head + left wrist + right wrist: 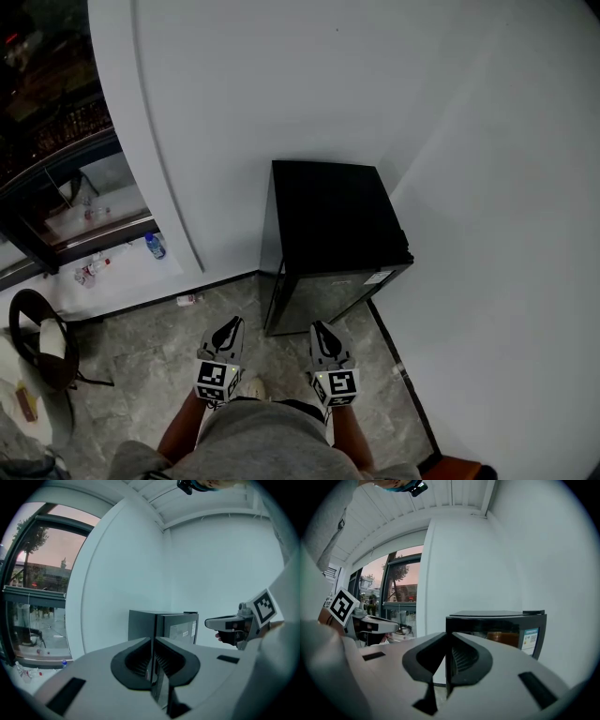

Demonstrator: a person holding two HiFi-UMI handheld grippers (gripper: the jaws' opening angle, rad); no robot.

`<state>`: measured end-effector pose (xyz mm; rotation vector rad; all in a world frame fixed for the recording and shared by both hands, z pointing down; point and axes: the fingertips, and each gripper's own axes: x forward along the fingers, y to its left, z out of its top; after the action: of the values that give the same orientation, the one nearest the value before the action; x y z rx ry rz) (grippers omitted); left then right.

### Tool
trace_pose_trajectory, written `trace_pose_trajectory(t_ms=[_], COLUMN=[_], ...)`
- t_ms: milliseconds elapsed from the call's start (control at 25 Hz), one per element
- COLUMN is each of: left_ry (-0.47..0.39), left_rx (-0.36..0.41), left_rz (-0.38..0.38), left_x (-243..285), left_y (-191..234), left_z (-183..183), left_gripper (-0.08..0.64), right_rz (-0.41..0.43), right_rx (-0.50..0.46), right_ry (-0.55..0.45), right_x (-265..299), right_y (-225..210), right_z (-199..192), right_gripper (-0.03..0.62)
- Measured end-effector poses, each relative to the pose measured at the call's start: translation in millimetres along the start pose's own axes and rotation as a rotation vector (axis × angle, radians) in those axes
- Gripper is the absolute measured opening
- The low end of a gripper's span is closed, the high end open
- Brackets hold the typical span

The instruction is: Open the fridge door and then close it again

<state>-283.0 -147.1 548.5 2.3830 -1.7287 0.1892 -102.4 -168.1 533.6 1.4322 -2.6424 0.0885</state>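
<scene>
**A:** Fridge [333,220] sits on the floor [159,361] in the corner, door [323,298] shut and facing us. Both grippers are near it but not touching.

**B:** Fingers?

**A:** Left gripper [231,328]: fingers together, nothing between. Right gripper [322,330]: the same, closed and empty.

**B:** What could go wrong?

**A:** Closed fingers can't take the door edge and would likely skid on the glass front. The cap [403,251] at the top right corner looks like a hinge. If so, the door swings toward the right wall [506,234] and a hard pull could knock it there. The fridge is small, so a sharp tug may drag it.

**B:** Room?

**A:** Tight on the right. On the left there is open floor between the fridge and the curved wall [169,141]. One bottle [188,300] lies by the skirting, well clear of the swing.
</scene>
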Motion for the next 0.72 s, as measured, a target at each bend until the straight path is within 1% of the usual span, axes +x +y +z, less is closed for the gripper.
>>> trace_pose_trajectory(t_ms=[440,720], left_ry=[0.001,0.001], left_rx=[0.02,0.022], left_rz=[-0.028,-0.035], left_x=[-3,-3], left_y=[-11,-13], left_z=[1,3], left_gripper=[0.026,0.026], right_rz=[-0.017,-0.019], right_rx=[0.049,0.046], right_ry=[-0.001,0.001], right_x=[-22,-21], right_y=[10,9], right_z=[-11,-6], right_gripper=[0.046,0.046])
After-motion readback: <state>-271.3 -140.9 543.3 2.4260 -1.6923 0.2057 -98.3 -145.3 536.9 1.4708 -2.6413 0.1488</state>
